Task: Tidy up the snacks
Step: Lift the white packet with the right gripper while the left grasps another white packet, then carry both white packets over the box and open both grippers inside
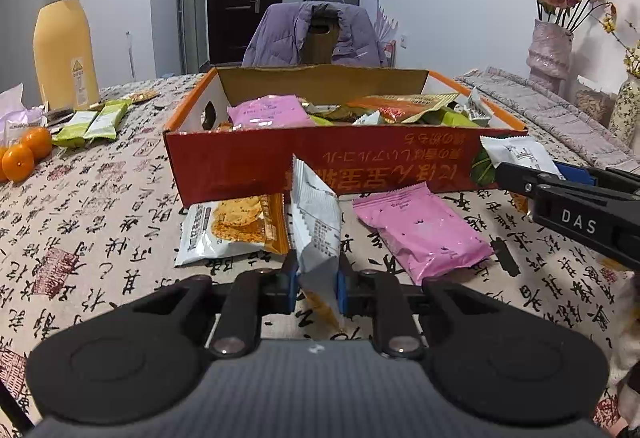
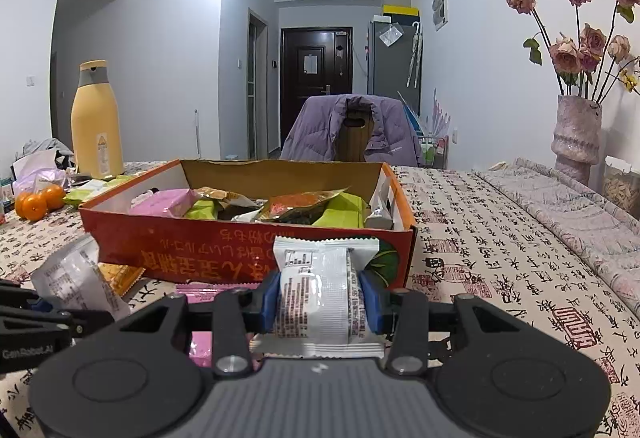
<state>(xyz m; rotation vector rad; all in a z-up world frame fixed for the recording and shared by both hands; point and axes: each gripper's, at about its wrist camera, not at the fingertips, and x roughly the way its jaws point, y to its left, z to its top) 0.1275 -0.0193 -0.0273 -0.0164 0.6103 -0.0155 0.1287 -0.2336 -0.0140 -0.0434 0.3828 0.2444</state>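
A red cardboard box (image 1: 248, 162) stands open on the table, holding several snack packets; it also shows in the right wrist view (image 2: 200, 242). My left gripper (image 1: 317, 284) is shut on a white-and-orange snack packet (image 1: 316, 222), held upright in front of the box. My right gripper (image 2: 320, 298) is shut on a white snack packet (image 2: 320, 290) near the box's front right corner. In the left wrist view the right gripper (image 1: 516, 178) shows at the right holding that packet (image 1: 516, 154). An orange cracker packet (image 1: 232, 226) and a pink packet (image 1: 424, 234) lie before the box.
Green packets (image 1: 92, 122) and oranges (image 1: 24, 154) lie at the left, near a tall yellow bottle (image 1: 64, 46). A vase of dried roses (image 2: 576, 134) stands at the right. A chair with a purple jacket (image 1: 312, 34) is behind the table. A folded quilt (image 2: 580, 206) lies at the right.
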